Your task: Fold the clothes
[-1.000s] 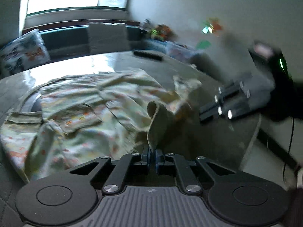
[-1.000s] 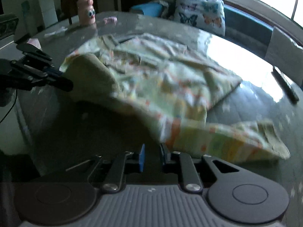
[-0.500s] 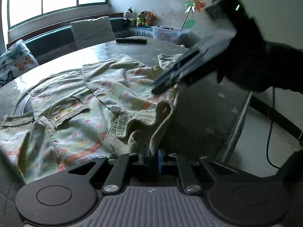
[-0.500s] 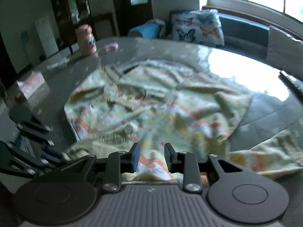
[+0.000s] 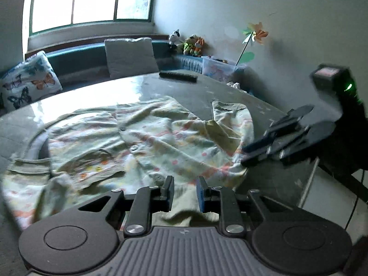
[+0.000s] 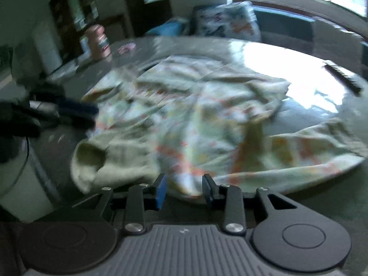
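The left gripper point(image 5: 184, 192) has just been opening; its jaws stand spread over the near hem of the printed shirt point(image 5: 147, 142), gripping nothing. The right gripper point(image 6: 184, 189), likewise just opened, is spread over the same hem. The shirt lies rumpled on the round table point(image 5: 230, 94). Only the left view shows the window point(image 5: 92, 0); the right view is blurred, though it alone shows a pink bottle point(image 6: 97, 42) beyond the shirt. Both grippers tilt downward.

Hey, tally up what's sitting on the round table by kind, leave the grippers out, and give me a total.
Pale green patterned button shirt, spread out: 1
Long black bar-shaped object, maybe a remote, at the far edge: 1
Pink bottle-like figure, blurred: 1
Small pink item, too blurred to identify: 1
Total: 4
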The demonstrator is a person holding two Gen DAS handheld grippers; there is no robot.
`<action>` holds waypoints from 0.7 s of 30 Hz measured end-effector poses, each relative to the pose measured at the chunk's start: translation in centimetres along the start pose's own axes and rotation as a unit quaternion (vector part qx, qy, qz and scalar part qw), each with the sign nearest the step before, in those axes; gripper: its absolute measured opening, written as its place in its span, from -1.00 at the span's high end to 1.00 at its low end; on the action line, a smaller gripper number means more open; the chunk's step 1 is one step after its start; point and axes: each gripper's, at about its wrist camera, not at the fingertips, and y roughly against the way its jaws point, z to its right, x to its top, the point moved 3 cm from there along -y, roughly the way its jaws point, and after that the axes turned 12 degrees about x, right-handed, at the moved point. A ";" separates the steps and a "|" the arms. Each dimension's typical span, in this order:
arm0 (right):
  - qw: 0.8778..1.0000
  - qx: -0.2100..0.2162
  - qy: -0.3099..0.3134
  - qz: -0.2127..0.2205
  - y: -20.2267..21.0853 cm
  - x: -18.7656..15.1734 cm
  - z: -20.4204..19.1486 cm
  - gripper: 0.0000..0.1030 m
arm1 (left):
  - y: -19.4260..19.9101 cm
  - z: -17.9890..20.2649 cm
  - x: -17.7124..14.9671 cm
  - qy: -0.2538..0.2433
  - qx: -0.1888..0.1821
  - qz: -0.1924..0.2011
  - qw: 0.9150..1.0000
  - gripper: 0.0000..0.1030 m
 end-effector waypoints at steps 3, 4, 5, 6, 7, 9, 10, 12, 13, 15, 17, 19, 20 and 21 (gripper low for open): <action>0.998 -0.046 -0.024 0.031 1.4 1.0 2.7 0.35 | -2.2 0.9 -0.1 -0.001 -0.009 -0.017 1.000 0.56; 0.997 -0.061 -0.030 0.039 1.7 1.2 3.6 0.34 | -2.8 1.1 -0.2 -0.002 -0.012 -0.023 1.000 0.56; 0.995 -0.080 -0.036 0.045 1.9 1.6 4.8 0.33 | -3.2 1.3 -0.4 -0.005 -0.014 -0.027 1.000 0.56; 0.993 -0.102 -0.042 0.052 2.1 1.9 6.3 0.32 | -3.5 1.6 -0.6 -0.009 -0.016 -0.031 0.999 0.56; 0.990 -0.119 -0.049 0.057 2.1 2.2 7.6 0.32 | -3.6 1.8 -0.9 -0.012 -0.017 -0.035 0.999 0.55; 0.985 -0.151 -0.062 0.064 2.1 2.7 10.2 0.31 | -3.8 2.1 -1.4 -0.018 -0.020 -0.043 0.999 0.55; 0.981 -0.167 -0.068 0.067 2.0 3.0 11.6 0.30 | -3.9 2.3 -1.6 -0.021 -0.020 -0.045 0.999 0.55; 0.977 -0.186 -0.076 0.068 1.6 3.5 13.8 0.17 | -4.0 2.4 -1.8 -0.024 -0.021 -0.048 0.998 0.55; 0.975 -0.194 -0.080 0.069 1.4 3.7 14.7 0.16 | -4.1 2.4 -1.9 -0.024 -0.021 -0.050 0.998 0.55; 0.972 -0.206 -0.085 0.070 0.7 4.2 16.5 0.14 | -4.2 2.4 -2.0 -0.021 -0.023 -0.052 0.998 0.55; 0.971 -0.213 -0.083 0.064 -0.3 4.9 18.0 0.05 | -4.3 2.3 -2.0 -0.018 -0.026 -0.054 0.998 0.55; 0.972 -0.213 -0.080 0.056 -1.1 5.3 19.0 0.04 | -4.2 2.3 -2.0 -0.018 -0.026 -0.054 0.998 0.55; 0.973 -0.211 -0.082 0.055 -1.5 5.4 19.4 0.04 | -4.2 2.3 -2.0 -0.018 -0.026 -0.053 0.998 0.55; 0.973 -0.208 -0.084 0.055 -1.9 5.4 19.8 0.04 | -4.2 2.3 -2.0 -0.019 -0.026 -0.053 0.998 0.55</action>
